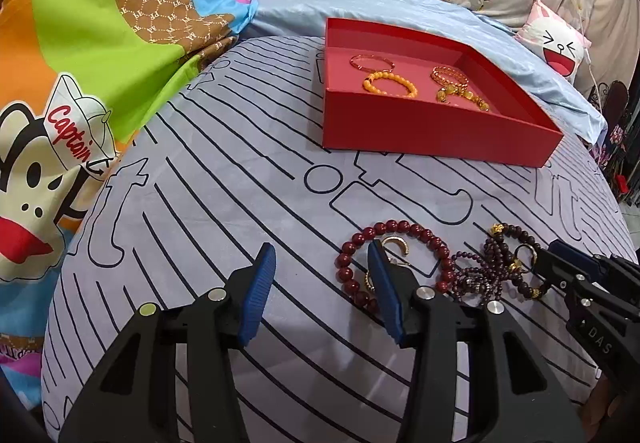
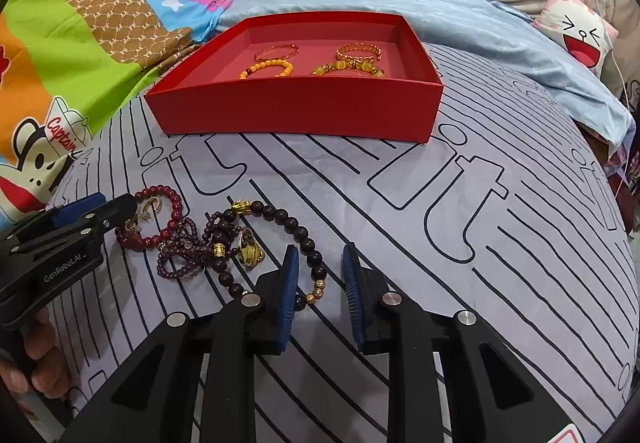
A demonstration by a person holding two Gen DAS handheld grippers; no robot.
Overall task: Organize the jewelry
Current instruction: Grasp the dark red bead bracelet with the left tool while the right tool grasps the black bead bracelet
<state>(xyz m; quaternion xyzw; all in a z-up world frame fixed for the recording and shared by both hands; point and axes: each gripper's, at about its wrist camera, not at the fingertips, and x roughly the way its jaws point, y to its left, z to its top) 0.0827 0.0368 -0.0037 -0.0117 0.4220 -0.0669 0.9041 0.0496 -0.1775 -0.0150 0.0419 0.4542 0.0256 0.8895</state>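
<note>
A red tray (image 1: pixel 432 127) (image 2: pixel 296 109) on the bed holds several gold and yellow bracelets (image 1: pixel 390 83) (image 2: pixel 266 68). Loose jewelry lies nearer: a dark red bead bracelet (image 1: pixel 400 228) (image 2: pixel 166 193), a tangle of small purple beads (image 1: pixel 478 275) (image 2: pixel 184 251), a dark brown bead bracelet (image 2: pixel 294 227) and a gold ring (image 2: pixel 250 249). My left gripper (image 1: pixel 322 275) is open, its right finger over the red bracelet. My right gripper (image 2: pixel 320 279) is open, straddling the dark brown bracelet's near part; it also shows in the left wrist view (image 1: pixel 560 263).
The grey bedsheet (image 2: pixel 440 243) with black line pattern covers the bed. A cartoon quilt (image 1: pixel 80 63) lies at the left, a blue sheet (image 1: pixel 400 7) and floral pillows behind, a white cat cushion (image 2: pixel 580 35) at the right.
</note>
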